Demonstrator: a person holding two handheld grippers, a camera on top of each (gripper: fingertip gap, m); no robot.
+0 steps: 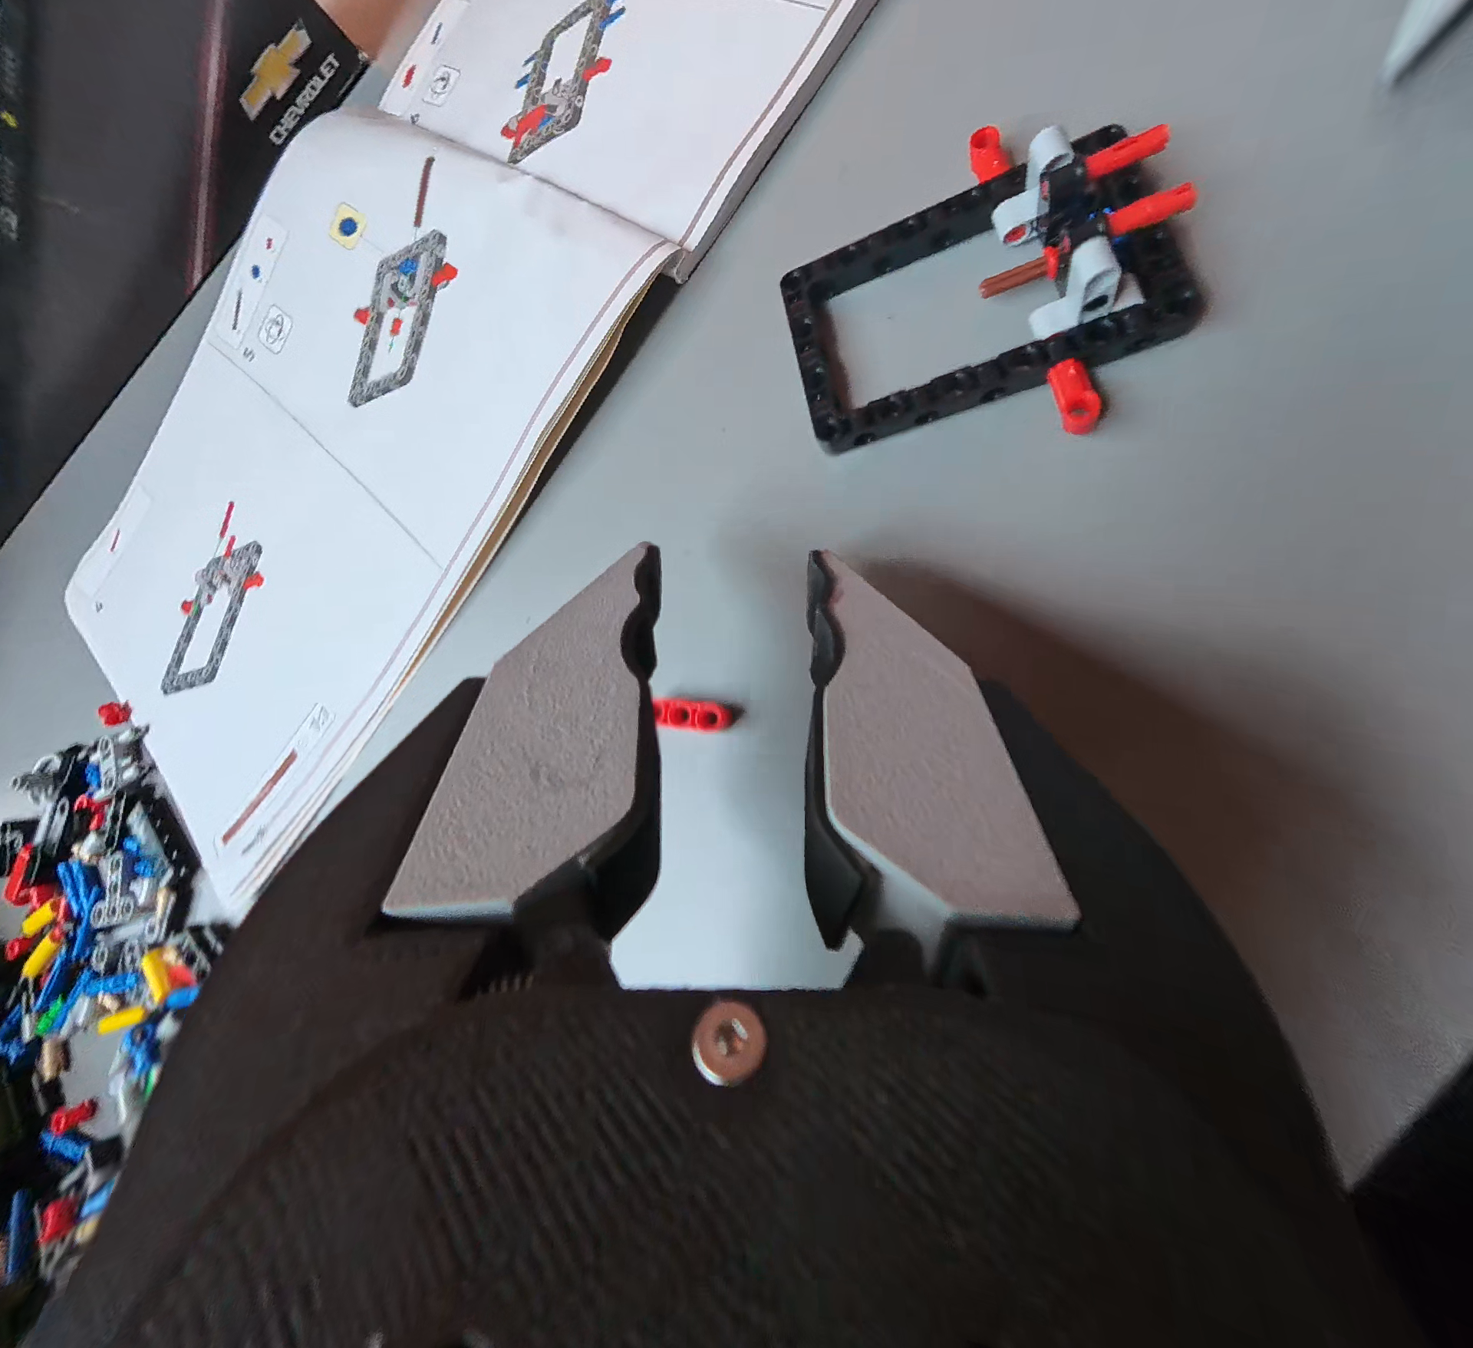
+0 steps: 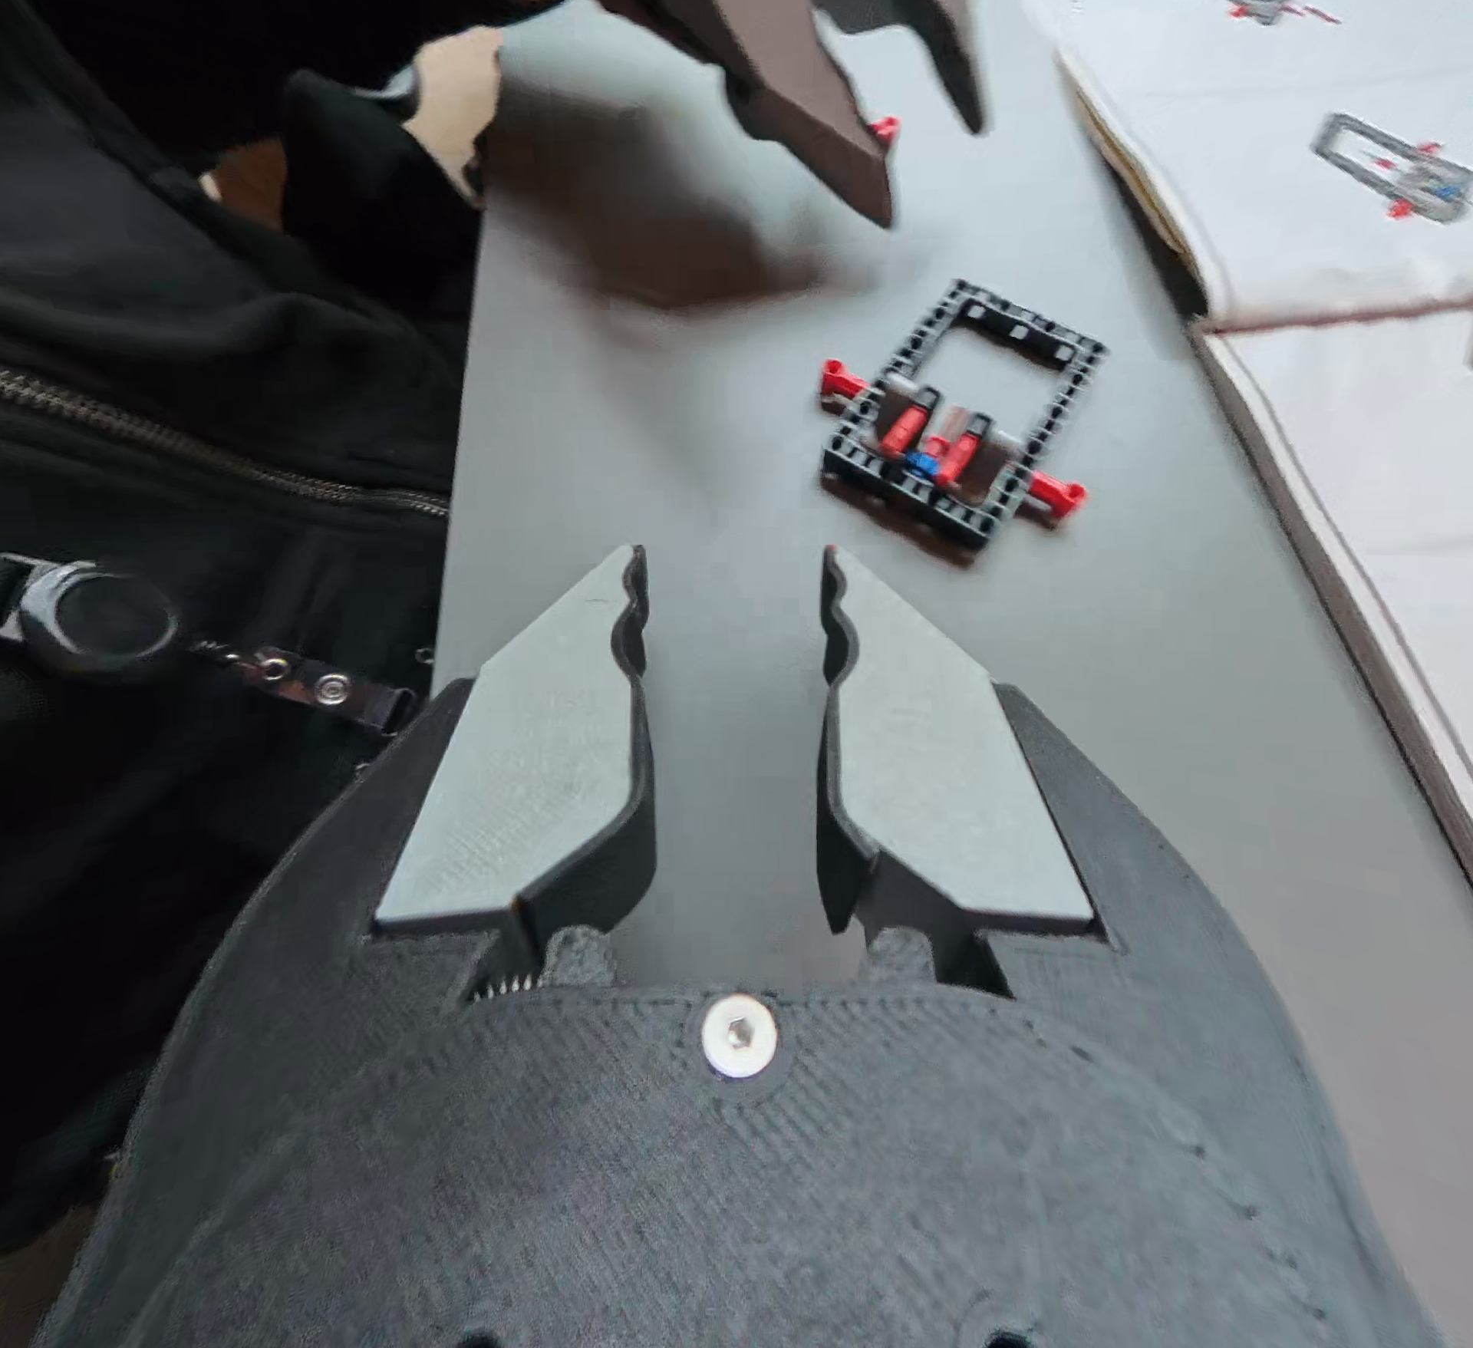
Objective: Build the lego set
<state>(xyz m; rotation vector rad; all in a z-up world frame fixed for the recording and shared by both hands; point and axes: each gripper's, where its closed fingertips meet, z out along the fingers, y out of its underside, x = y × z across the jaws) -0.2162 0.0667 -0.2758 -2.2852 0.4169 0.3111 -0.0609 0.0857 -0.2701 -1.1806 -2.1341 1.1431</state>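
Left gripper (image 1: 733,568) gapes empty above a small red beam (image 1: 692,715) on the grey table (image 1: 1196,592); right gripper (image 2: 733,568) open, empty. Beyond: black frame assembly (image 1: 988,289) lying flat, open instruction booklet (image 1: 335,433), loose parts pile (image 1: 88,935), black printed box (image 1: 119,114)

Left wrist view: looks down, close over the worktop (image 1: 1196,592), toward the open manual (image 1: 382,433). Right wrist view: lower, looks along the worktop from its near edge. Both catch the black frame assembly (image 1: 988,289) and manual.
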